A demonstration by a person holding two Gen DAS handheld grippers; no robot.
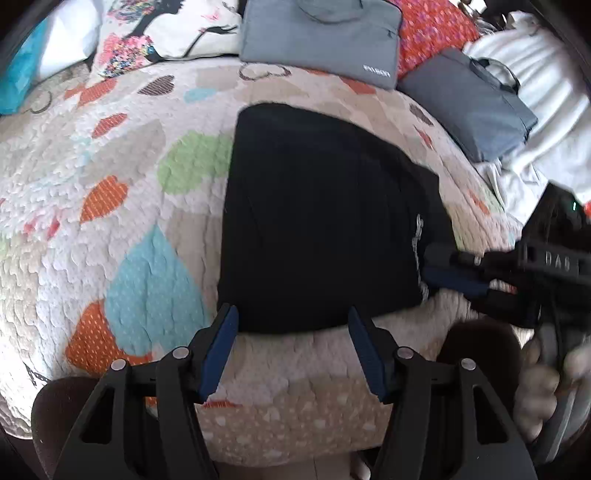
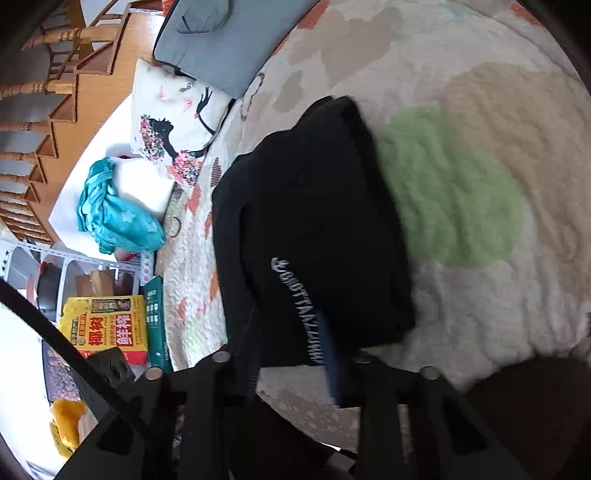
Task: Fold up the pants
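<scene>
Black pants (image 1: 317,221) lie folded into a compact block on a patterned quilt (image 1: 110,192). My left gripper (image 1: 291,325) is open and empty, its blue-padded jaws wide apart just at the near edge of the pants. My right gripper (image 1: 439,267) comes in from the right and grips the right edge of the pants by the white lettering. In the right wrist view the pants (image 2: 317,221) show white lettering, and black cloth lies between the jaws of my right gripper (image 2: 295,354).
Two grey laptop bags (image 1: 321,37) (image 1: 472,103) lie at the far side of the bed with a printed pillow (image 1: 162,29). White bedding (image 1: 546,92) sits at far right. A teal cloth (image 2: 114,210), boxes and a wooden stair rail (image 2: 44,92) stand beside the bed.
</scene>
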